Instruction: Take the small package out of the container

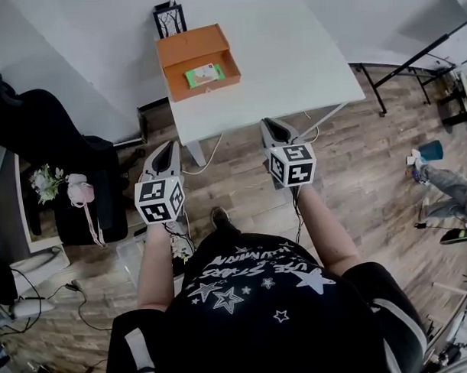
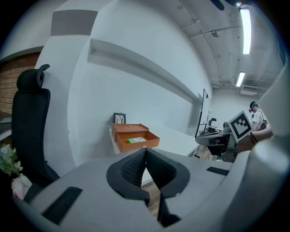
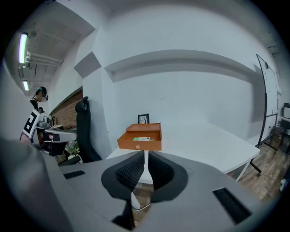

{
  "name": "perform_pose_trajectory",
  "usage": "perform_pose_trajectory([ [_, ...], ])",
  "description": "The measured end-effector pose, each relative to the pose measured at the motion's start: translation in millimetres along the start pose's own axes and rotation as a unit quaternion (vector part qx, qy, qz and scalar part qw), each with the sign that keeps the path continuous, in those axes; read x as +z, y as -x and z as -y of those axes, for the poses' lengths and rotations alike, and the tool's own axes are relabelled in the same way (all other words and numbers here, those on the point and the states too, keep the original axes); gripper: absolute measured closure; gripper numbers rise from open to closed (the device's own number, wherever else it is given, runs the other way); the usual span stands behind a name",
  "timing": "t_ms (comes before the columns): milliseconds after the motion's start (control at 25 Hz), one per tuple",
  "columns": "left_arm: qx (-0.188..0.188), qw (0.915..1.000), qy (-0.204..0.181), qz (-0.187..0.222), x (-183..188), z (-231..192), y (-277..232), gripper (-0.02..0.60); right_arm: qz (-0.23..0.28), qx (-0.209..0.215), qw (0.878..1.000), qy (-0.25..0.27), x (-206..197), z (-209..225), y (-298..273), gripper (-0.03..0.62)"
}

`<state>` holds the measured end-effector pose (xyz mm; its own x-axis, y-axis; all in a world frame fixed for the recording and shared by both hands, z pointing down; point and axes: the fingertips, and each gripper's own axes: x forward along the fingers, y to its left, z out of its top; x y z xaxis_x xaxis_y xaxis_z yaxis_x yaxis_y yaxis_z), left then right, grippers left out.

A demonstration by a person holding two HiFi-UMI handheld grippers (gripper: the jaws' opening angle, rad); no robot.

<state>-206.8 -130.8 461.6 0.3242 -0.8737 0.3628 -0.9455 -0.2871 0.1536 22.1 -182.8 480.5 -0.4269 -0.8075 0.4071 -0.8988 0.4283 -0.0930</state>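
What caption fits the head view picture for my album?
A person holds the left tool and right tool toward a white table with a green package in an open orange box.

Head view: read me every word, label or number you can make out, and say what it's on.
"STARS": white print on the person's black shirt; the rest is too warped to read.
Green package in the orange box: print too small to read.
Marker cubes: square patterns only, no words.
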Motion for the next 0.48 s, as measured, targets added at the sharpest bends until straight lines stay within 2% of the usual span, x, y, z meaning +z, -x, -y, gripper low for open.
perform_pose_trajectory([
  [240,-0.018,0.9998,0.000,0.003,14.6,-28.7,-20.4,0.563,-0.002,-0.013,1.000,-0.001,14.5,-12.5,-29.0,0.537],
  [480,-0.040,0.9991,-0.012,-0.002,17.3,-35.4,-35.9,0.562,-0.003,-0.032,0.999,-0.006,16.2,-9.2,-34.5,0.537],
])
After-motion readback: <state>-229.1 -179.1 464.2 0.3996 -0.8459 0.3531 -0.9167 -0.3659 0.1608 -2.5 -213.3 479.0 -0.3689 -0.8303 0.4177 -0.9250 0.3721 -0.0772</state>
